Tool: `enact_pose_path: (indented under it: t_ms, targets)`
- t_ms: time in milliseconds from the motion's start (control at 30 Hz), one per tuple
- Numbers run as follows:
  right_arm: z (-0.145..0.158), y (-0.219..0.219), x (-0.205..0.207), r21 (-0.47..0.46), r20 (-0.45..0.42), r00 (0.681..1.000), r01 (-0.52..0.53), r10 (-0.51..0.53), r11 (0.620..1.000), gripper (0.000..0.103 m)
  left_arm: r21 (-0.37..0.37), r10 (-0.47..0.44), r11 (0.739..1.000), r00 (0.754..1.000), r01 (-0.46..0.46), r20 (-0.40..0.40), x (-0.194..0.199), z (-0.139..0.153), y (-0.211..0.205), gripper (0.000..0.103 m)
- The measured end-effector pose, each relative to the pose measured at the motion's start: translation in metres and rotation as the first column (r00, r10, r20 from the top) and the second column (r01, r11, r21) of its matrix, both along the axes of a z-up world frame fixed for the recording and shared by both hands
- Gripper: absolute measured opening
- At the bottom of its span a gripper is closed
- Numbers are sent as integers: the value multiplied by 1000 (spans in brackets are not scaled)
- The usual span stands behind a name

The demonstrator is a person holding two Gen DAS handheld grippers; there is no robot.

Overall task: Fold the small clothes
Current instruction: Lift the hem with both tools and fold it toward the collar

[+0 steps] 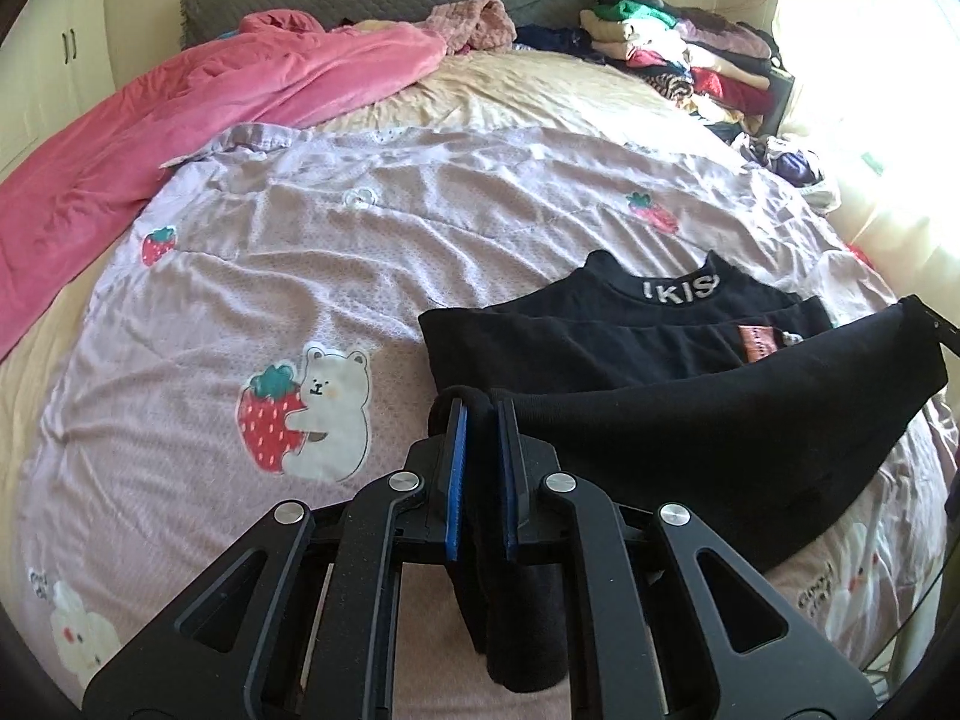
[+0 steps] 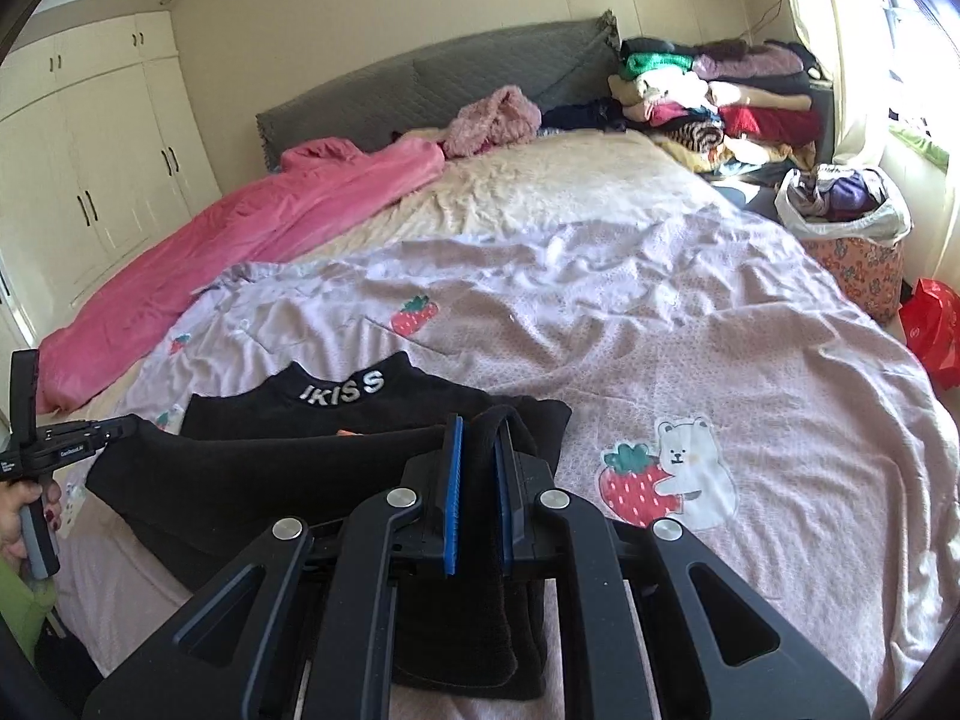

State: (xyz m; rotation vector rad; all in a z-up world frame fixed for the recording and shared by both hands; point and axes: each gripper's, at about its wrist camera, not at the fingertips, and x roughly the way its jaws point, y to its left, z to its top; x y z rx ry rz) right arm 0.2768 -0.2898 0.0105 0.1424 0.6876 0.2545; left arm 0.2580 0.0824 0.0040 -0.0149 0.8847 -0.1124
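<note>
A small black top with white letters on its collar lies on the lilac bedspread. My left gripper is shut on the left corner of its lower hem, which is lifted off the bed. My right gripper is shut on the right corner of the same hem. The lifted hem hangs as a black band between both grippers. The top's collar also shows in the right wrist view. The left gripper's body shows at the left edge there.
A pink blanket lies along the left of the bed. A pile of folded clothes sits at the head on the right. A floral basket of clothes and a red bag stand beside the bed. White wardrobes line the left wall.
</note>
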Motion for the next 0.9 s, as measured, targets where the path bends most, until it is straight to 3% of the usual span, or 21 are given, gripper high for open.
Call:
enact_pose_path:
  t_ms: [67, 233, 300, 367, 533, 667, 833, 900]
  targets:
    - [-8, 2, 8, -17, -27, 1000, 3, -3, 1000, 9, -29, 5, 1000, 1000, -6, -18, 5, -5, 2, 7]
    - [-24, 1, 15, -31, -80, 997, 14, -16, 999, 17, -113, -3, 994, 1000, 0, -28, 4, -12, 9, 23]
    - [-27, -2, 11, -23, -91, 995, 26, -28, 999, 42, -146, -2, 989, 1000, -2, -27, 0, -13, 12, 32]
    - [-27, -8, 3, -13, -74, 996, 48, -48, 999, 54, -200, -2, 980, 1000, -2, -21, -7, -11, 17, 38]
    - [-31, -15, -18, 24, -91, 994, 58, -55, 998, 56, -246, -14, 969, 1000, 10, -15, -31, -12, 20, 40]
    - [-36, -9, -35, 33, -108, 994, 30, -26, 999, 57, -310, -35, 950, 999, 27, -21, -53, -15, 20, 48]
    - [-40, -4, -44, 65, -108, 994, 14, -6, 998, 57, -233, -67, 971, 997, 59, -28, -61, -21, 4, 51]
    - [-42, -2, -41, 65, -118, 993, 13, -5, 998, 57, -236, -65, 970, 997, 53, -46, -56, -26, 3, 51]
